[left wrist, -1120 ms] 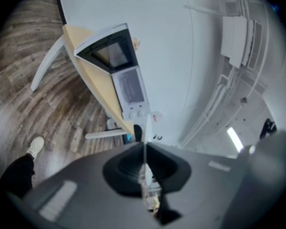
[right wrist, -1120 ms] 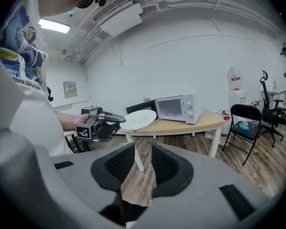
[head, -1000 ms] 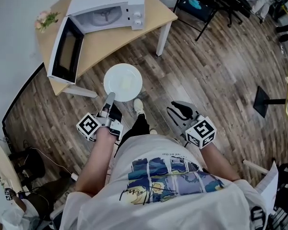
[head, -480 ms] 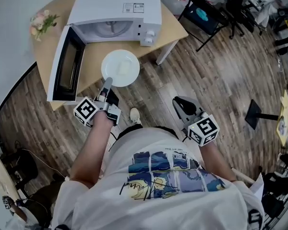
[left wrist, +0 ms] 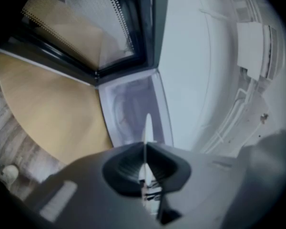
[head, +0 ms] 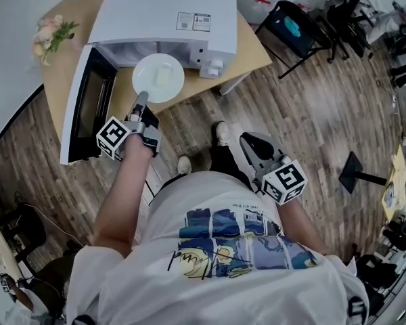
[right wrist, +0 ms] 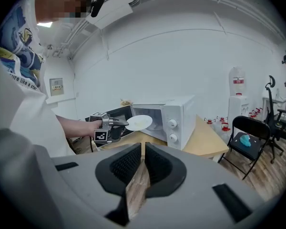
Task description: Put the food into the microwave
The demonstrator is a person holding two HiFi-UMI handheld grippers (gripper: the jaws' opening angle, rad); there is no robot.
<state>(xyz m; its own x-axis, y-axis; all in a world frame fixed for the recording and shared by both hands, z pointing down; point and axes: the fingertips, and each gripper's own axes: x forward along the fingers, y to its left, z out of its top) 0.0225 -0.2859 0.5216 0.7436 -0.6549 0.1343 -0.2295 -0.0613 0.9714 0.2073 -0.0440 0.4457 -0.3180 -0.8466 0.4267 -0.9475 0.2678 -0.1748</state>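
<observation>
Plate [head: 158, 78], rim in left gripper [head: 142, 99], at mouth of open microwave [head: 166, 15], door [head: 88, 100] wide.

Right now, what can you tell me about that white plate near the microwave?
The plate is round, plain white and smooth-looking. A pale piece of food lies on it. It is held about level in the air, just in front of the open microwave, above the wooden table. Only the left gripper touches it, its fingers shut on the near rim.
</observation>
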